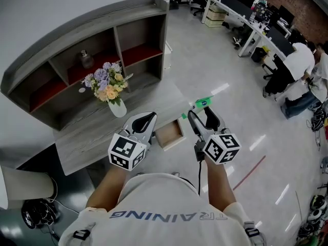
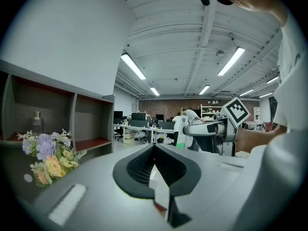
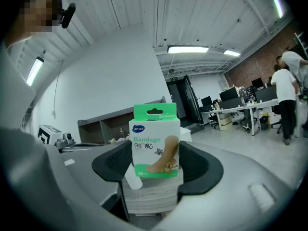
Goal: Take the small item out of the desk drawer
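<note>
My right gripper (image 1: 201, 111) (image 3: 154, 163) is shut on a green and white bandage box (image 1: 203, 102) (image 3: 155, 141). It holds the box upright, raised above the desk's right end. The small wooden drawer (image 1: 170, 134) stands pulled out of the grey desk (image 1: 87, 137), between my two grippers. My left gripper (image 1: 152, 116) (image 2: 154, 147) hovers just left of the drawer, its jaws shut with the tips touching and nothing in them. In the left gripper view the right gripper's marker cube (image 2: 237, 110) shows off to the right.
A vase of flowers (image 1: 108, 86) (image 2: 47, 157) stands on the desk in front of a shelf unit (image 1: 87, 45), which holds a small bottle (image 1: 85, 59). Office desks with people (image 1: 297, 65) lie far right. A red line (image 1: 249, 172) marks the floor.
</note>
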`<state>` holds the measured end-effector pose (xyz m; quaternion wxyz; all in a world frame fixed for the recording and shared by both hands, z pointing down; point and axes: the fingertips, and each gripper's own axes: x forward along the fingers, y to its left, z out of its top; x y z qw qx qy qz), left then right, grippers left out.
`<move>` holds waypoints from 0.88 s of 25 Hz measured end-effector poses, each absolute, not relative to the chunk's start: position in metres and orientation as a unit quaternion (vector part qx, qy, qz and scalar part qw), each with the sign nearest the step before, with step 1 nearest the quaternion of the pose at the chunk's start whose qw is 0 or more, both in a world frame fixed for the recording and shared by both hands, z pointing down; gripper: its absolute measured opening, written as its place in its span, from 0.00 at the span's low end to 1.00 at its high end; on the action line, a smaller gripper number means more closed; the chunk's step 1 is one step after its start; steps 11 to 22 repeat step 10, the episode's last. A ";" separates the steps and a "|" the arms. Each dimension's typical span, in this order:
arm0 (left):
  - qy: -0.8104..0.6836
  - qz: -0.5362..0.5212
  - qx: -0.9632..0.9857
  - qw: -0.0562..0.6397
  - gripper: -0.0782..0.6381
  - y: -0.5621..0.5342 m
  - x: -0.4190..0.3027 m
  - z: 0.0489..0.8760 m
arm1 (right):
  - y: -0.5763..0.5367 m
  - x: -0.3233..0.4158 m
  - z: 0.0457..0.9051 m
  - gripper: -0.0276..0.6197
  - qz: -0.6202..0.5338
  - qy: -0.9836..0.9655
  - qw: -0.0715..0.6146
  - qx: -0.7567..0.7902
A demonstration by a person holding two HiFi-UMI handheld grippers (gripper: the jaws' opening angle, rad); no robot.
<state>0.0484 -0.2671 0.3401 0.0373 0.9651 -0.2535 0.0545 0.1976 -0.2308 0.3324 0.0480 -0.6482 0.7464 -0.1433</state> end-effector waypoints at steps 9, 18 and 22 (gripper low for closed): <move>-0.255 0.058 0.964 0.040 0.11 -0.267 0.046 0.346 | -0.233 0.193 0.340 0.54 -0.158 0.750 0.053 -0.640; -0.255 0.058 0.964 0.041 0.11 -0.267 0.046 0.346 | -0.232 0.193 0.340 0.54 -0.158 0.750 0.052 -0.640; -0.255 0.058 0.964 0.041 0.11 -0.267 0.046 0.346 | -0.232 0.193 0.340 0.54 -0.158 0.750 0.052 -0.640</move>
